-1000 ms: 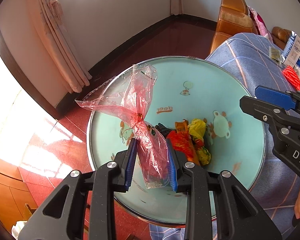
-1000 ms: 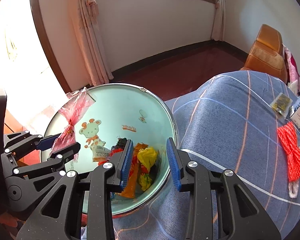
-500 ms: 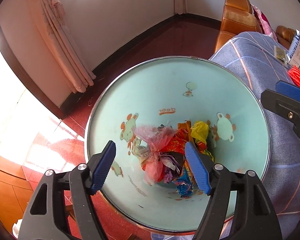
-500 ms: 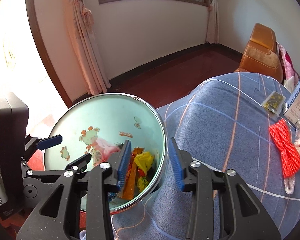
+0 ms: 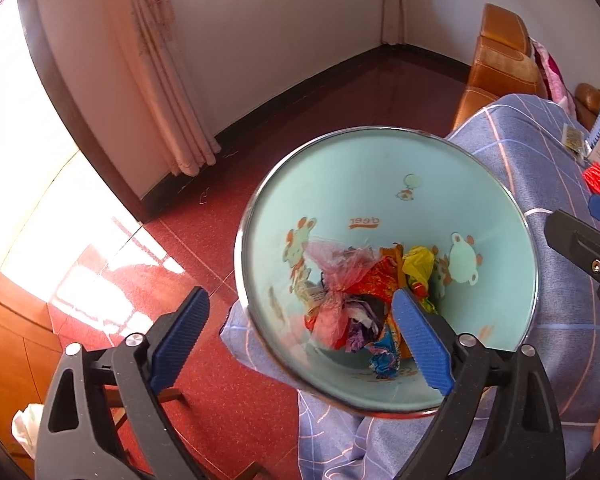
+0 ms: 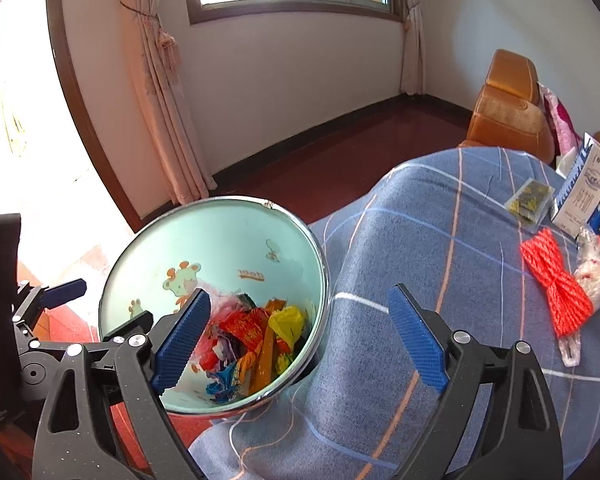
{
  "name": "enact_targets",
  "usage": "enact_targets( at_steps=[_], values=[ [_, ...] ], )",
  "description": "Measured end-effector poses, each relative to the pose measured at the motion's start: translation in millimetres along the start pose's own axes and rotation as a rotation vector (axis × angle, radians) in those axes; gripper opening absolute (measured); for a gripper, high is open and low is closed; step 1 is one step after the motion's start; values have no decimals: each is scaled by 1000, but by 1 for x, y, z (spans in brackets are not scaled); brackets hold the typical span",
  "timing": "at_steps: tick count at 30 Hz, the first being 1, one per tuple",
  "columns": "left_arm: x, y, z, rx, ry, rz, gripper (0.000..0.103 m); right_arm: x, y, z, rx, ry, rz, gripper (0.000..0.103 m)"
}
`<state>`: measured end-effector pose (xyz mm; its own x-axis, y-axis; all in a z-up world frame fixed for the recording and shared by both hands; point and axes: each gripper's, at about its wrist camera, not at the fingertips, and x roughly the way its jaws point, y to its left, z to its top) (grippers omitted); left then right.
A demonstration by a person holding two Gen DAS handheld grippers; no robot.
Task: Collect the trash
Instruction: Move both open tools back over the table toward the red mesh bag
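Observation:
A trash bin [image 5: 380, 184] with a chrome rim and a pale blue inside printed with cartoon animals stands against the cloth-covered surface. A crumpled pink plastic bag [image 5: 336, 264] lies in it on top of red, yellow and blue wrappers [image 5: 418, 260]. My left gripper [image 5: 300, 300] hangs above the bin's near side, its jaws opening wide with nothing held between them. My right gripper [image 6: 300, 294] hovers over the bin's [image 6: 220, 240] right rim, jaws also opening and holding nothing. In the right wrist view, one blue finger partly hides the pink bag [image 6: 228, 300].
A blue checked cloth [image 6: 440, 240] covers the surface right of the bin. On it lie an orange-red string bundle [image 6: 556, 284], a clear bag [image 6: 592, 268], a small packet [image 6: 530, 200] and a milk carton [image 6: 584, 188]. An orange chair [image 6: 508, 112] stands behind. Red floor lies left.
My left gripper let go of the pink bag, which dropped into the bin. Both grippers' jaws spread wide and both drew up and back a little.

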<state>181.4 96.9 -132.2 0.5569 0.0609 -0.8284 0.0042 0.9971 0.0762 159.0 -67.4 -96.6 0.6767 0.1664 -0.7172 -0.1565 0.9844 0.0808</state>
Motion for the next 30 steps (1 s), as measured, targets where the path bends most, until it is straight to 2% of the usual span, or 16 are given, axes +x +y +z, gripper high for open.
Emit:
enact_targets(
  at_steps=[5,12,30],
  values=[
    [-6,7,-13,-28,11,17,97,-6,-6,-8,7,18,4,94],
    [-14,-9,-19,-2,16,8,97,-25,-35,-28,9,6,-56,94],
    [-45,-131,-14,202,-54,-97,97,-84,-166,-83,155,-18,-279,94]
  ],
)
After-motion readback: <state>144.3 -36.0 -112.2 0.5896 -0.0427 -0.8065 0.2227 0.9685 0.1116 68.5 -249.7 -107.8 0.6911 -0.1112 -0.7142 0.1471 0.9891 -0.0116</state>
